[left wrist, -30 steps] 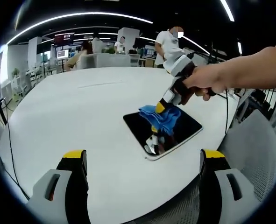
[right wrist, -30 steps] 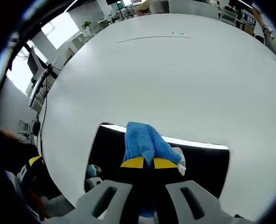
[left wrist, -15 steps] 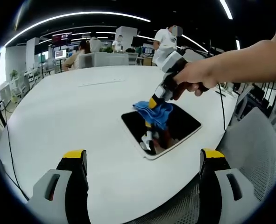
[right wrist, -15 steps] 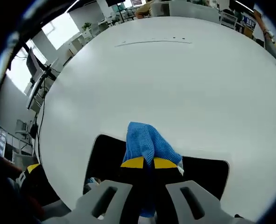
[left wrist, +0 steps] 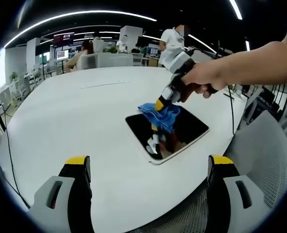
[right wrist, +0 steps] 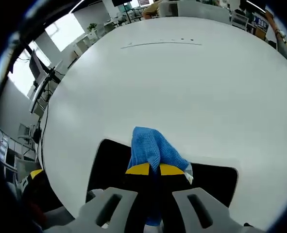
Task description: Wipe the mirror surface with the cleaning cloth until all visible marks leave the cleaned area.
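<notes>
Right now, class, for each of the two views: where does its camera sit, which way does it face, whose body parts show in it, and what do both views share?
Left gripper view: rides on the left gripper, held back from the white table, facing the mirror; own jaws apart; the person's hand holds the right gripper.
Right gripper view: rides on the right gripper, looking down over the mirror's far edge; jaws closed on the blue cloth.
Shared: mirror, blue cloth, white table.

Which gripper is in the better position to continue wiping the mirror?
Right, most likely. The right gripper is shut on the blue cloth, which lies over the mirror. The left gripper is open, holds nothing, and is off the mirror.
</notes>
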Demonstrator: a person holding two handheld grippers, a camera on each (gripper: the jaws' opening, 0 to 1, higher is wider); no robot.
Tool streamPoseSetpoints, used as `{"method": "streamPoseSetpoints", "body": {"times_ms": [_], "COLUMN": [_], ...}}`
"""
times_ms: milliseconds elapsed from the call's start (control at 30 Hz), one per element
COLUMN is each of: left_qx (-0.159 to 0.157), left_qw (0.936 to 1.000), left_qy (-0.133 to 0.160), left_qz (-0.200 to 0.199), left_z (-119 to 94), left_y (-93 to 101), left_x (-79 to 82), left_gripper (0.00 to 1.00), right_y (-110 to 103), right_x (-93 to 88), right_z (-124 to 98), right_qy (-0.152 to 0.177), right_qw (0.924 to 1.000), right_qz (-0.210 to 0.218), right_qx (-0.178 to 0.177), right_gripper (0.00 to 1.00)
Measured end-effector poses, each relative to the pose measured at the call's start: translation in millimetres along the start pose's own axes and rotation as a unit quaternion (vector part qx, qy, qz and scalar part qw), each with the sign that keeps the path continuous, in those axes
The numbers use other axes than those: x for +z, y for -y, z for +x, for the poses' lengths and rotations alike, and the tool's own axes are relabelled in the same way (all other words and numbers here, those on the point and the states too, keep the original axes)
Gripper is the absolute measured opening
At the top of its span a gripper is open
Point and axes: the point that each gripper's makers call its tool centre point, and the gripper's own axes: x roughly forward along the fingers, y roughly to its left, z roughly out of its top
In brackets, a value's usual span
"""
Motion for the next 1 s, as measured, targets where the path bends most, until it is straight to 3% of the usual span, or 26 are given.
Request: {"method": "streamPoseSetpoints", "body": {"times_ms": [1000], "left_qx": [0.001], "left_qw": [1.0000], "left_qy": [0.000], "left_qz": [0.007], "left_z": [1], "left_y": [1.5], "left_x": [0.9], "left_gripper": [0.99], "right_y": [42], "right_x": [-6.2], "right_z": [-11], "right_qy": [0.001], "right_qw": [0.9996], "right_qz": [0.025], "right_qx": [-0.015], "right_gripper": [0.00]}}
